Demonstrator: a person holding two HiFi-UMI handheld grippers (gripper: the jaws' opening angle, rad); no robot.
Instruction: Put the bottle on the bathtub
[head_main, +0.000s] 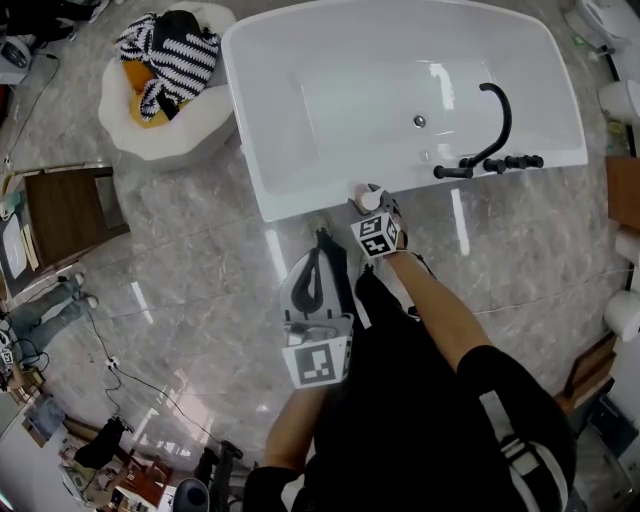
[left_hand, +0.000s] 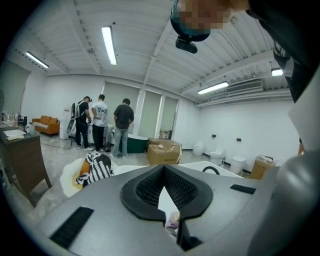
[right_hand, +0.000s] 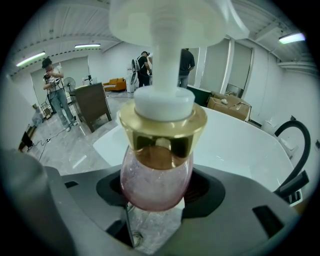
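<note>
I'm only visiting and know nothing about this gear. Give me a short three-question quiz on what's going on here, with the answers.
1. Multiple choice: what is between the jaws of the right gripper? A) a sponge B) a pump bottle C) nothing
2. True or false: the bottle stands free on the bathtub, with no gripper touching it.
3. Fill in: the faucet on the bathtub's rim is ___ in colour.
Key: 1 B. 2 False: the right gripper is shut on it, by the bathtub's near rim. 3 black.
</note>
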